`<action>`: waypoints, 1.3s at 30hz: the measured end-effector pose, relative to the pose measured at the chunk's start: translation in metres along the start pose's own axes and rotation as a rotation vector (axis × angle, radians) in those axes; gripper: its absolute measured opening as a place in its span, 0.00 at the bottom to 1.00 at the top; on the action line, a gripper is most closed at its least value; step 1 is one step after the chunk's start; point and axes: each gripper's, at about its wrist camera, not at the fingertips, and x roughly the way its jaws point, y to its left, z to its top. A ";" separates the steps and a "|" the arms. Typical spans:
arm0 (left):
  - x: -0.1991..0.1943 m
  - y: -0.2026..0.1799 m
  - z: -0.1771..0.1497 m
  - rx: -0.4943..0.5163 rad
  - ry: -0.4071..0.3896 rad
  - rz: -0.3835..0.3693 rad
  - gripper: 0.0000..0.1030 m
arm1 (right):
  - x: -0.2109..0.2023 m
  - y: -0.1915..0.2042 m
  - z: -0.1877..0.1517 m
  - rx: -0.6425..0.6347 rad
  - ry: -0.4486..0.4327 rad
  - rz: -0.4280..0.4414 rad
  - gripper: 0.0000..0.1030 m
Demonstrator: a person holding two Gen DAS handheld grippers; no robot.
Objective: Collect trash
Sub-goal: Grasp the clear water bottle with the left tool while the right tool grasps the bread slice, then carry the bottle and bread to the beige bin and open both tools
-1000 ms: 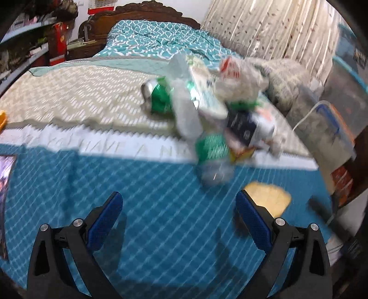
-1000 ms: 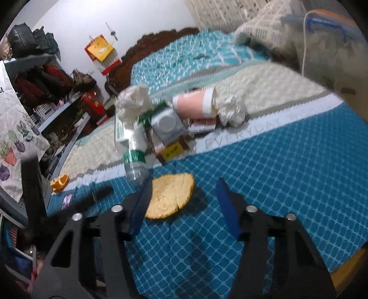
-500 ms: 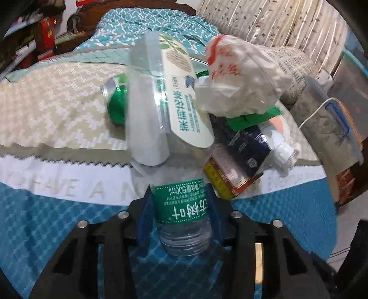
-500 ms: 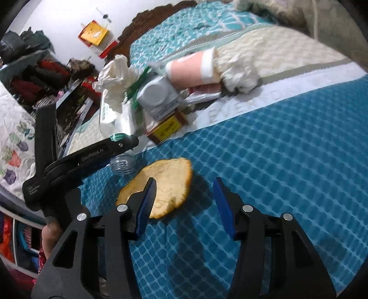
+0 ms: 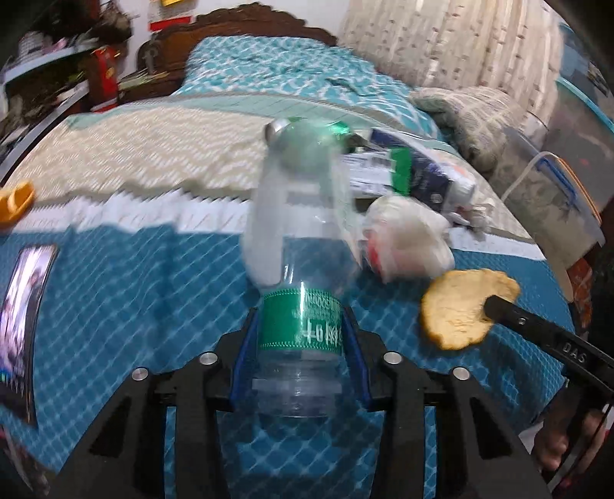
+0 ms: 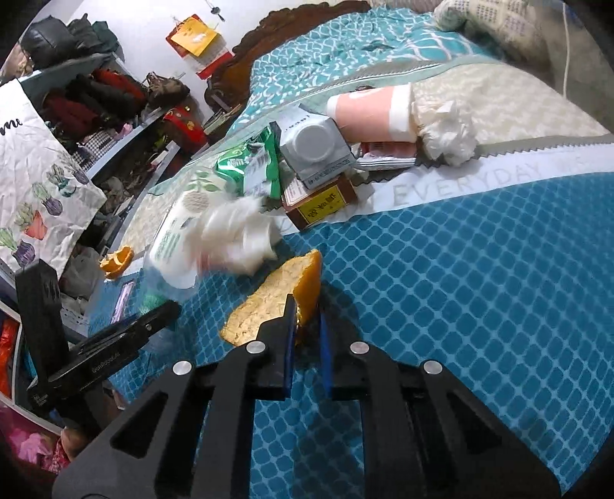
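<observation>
My left gripper point(image 5: 299, 337) is shut on a clear plastic bottle point(image 5: 303, 245) with a green label, held by its lower end above the blue bedspread. My right gripper point(image 6: 307, 322) is shut on the edge of a large orange peel point(image 6: 280, 291), lifted on edge; the peel also shows in the left wrist view point(image 5: 464, 307). A crumpled white plastic bag point(image 5: 406, 242) lies beside the bottle. Behind is a trash pile: a grey carton point(image 6: 318, 149), a green wrapper point(image 6: 249, 165), a brown box point(image 6: 318, 199), a pink cup point(image 6: 368, 115), a tissue point(image 6: 449, 130).
A small orange peel piece point(image 6: 117, 261) lies at the bed's left edge, also in the left wrist view point(image 5: 15, 201). A flat printed wrapper point(image 5: 23, 299) lies on the blue bedspread point(image 6: 479, 268). Cluttered shelves point(image 6: 96, 103) stand left of the bed; a headboard point(image 5: 245, 19) is behind.
My left gripper has pulled the bottle out of the pile toward me; the white bag has tumbled down beside it. My right gripper has closed on the orange peel and tipped it up.
</observation>
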 end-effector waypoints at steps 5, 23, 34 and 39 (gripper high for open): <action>-0.004 0.001 0.016 -0.053 -0.069 0.029 0.85 | -0.004 -0.009 -0.005 0.034 0.017 0.005 0.15; 0.029 -0.017 0.037 0.034 -0.003 0.024 0.61 | 0.016 -0.004 0.003 0.061 0.059 0.048 0.36; -0.049 0.005 0.053 -0.090 -0.233 -0.058 0.60 | -0.027 -0.038 0.021 0.080 -0.101 -0.016 0.09; -0.047 -0.067 0.077 0.039 -0.214 -0.245 0.60 | -0.062 -0.099 0.027 0.217 -0.194 -0.056 0.09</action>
